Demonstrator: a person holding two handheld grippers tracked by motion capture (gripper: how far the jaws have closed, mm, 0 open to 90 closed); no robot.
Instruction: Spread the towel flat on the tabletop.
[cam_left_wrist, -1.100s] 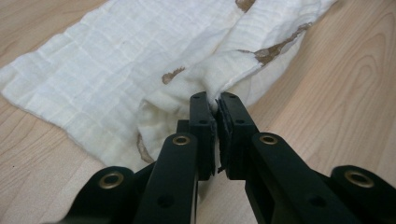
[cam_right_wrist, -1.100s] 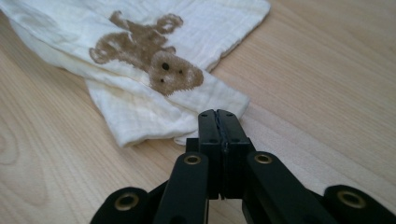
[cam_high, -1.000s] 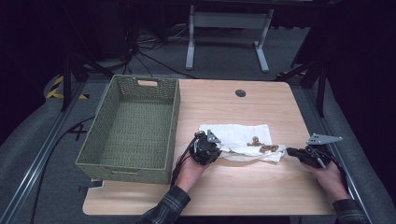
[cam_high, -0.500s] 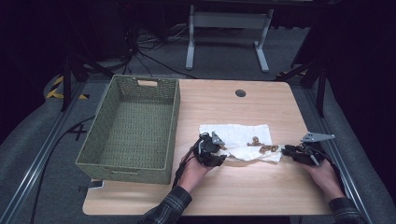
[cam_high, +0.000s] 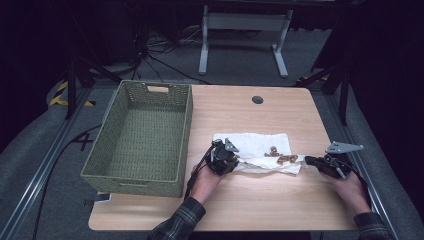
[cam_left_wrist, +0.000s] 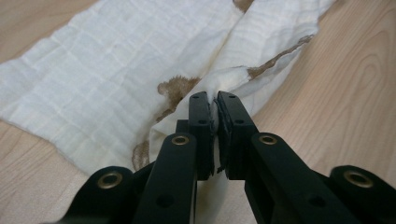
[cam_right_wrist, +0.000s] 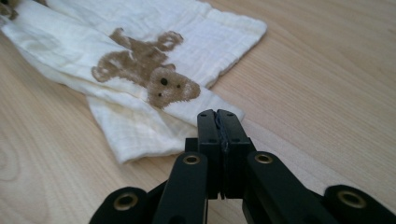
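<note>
A white cloth (cam_high: 252, 142) with a brown bear print (cam_right_wrist: 154, 74) lies rumpled on the wooden table. My left gripper (cam_high: 239, 161) sits at its left front edge. Its jaws have just been closing and are shut on a raised fold of the cloth (cam_left_wrist: 116, 60), with fabric pinched between the pads at my left gripper (cam_left_wrist: 215, 98). My right gripper (cam_high: 306, 160) rests low at the cloth's right front corner. Its jaws have also just been closing. In the right gripper view my right gripper (cam_right_wrist: 217, 114) is shut, tips touching the corner; no fabric shows between the pads.
A large green woven basket (cam_high: 131, 176) stands on the table's left half, close to my left hand. A round cable hole (cam_high: 257, 99) sits near the far edge. Bare tabletop (cam_high: 250, 205) runs along the front between the person's forearms.
Both hands stay about where they were. The right gripper has edged slightly left toward the cloth's corner.
</note>
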